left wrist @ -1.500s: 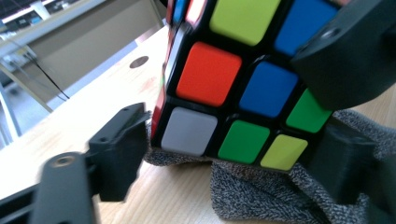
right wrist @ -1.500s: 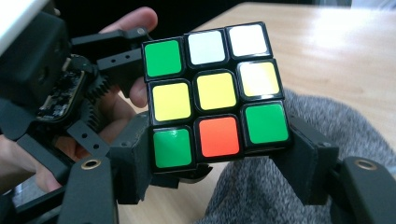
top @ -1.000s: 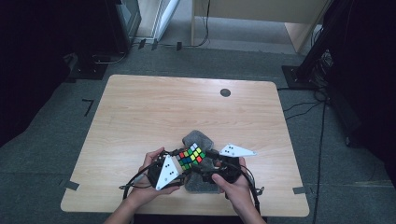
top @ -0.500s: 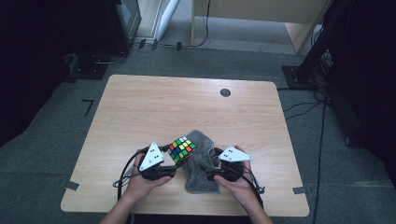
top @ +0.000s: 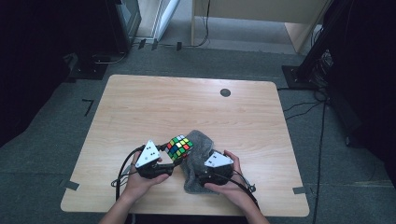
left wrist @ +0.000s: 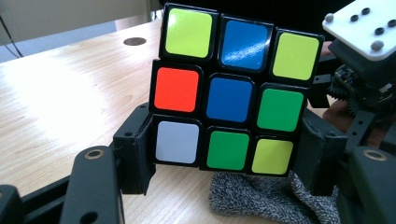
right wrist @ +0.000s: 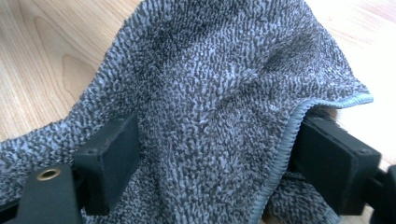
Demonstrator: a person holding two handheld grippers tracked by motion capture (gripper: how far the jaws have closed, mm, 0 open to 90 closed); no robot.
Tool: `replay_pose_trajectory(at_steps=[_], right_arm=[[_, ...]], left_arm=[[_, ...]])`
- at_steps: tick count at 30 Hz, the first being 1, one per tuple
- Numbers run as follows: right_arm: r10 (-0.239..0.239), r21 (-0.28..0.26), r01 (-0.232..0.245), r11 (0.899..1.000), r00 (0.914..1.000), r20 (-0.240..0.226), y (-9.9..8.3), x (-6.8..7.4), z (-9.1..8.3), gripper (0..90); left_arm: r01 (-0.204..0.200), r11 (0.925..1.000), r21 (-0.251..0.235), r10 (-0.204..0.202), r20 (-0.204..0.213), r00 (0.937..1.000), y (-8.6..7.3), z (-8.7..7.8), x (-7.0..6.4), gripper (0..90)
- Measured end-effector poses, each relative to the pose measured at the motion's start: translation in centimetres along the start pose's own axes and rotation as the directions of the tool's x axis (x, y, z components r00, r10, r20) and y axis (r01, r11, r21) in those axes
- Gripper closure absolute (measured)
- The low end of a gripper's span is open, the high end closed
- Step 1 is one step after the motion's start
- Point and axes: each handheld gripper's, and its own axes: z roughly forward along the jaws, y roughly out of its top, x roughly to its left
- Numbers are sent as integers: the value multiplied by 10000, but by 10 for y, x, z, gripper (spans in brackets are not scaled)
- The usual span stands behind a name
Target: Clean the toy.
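Inspector: Nearest the person, the left tongs (left wrist: 224, 163) were clamped on the puzzle cube (left wrist: 231, 91), which had been lifted clear of the grey cloth (top: 198, 161) since half a second earlier.

Clerk: And the right tongs (right wrist: 210, 154)?

Inspector: Their jaws stood apart with a fold of cloth between them; a firm grip could not be confirmed. Farther off, the counter (top: 187, 100) was bare. The cube appeared ready for wiping.
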Motion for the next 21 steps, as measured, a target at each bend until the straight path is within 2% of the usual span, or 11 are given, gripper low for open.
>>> replay_pose_trajectory(at_steps=[2,4,7,9,12,14,16,17,18,21], right_arm=[[-30,138,27,9999,9998,207,-1,0,0,262],[23,257,-33,9997,9993,371,-2,-1,-1,389],[347,251,-356,9991,9988,343,-2,-3,-7,545],[316,242,-323,9992,9991,296,1,-4,-12,640],[137,202,-143,9997,9994,323,6,-3,-20,701],[34,256,-40,9997,9997,239,8,-3,-24,669],[-18,92,16,10000,9998,204,8,-5,-29,486],[-113,114,112,9999,9999,42,8,-7,-31,390],[-212,28,212,9998,9997,-137,8,-8,-33,345],[-447,-844,393,9957,9970,-627,14,-9,-38,260]], left_arm=[[29,10000,-44,-29,-9,10000,1,-1,0,337],[85,9999,-107,-85,-21,10000,1,-2,1,337],[139,9998,-143,-140,-65,9999,1,-3,3,337],[193,9997,-172,-195,-86,9998,1,-4,4,338],[226,9996,-173,-229,-142,9996,1,-5,6,337],[262,9995,-193,-266,-165,9995,1,-6,7,338],[281,9993,-244,-286,-181,9994,2,-7,8,338],[304,9991,-278,-309,-187,9993,2,-8,8,338],[303,9991,-289,-308,-188,9993,2,-8,9,338],[400,9988,-274,-404,-168,9990,2,-8,10,338]])
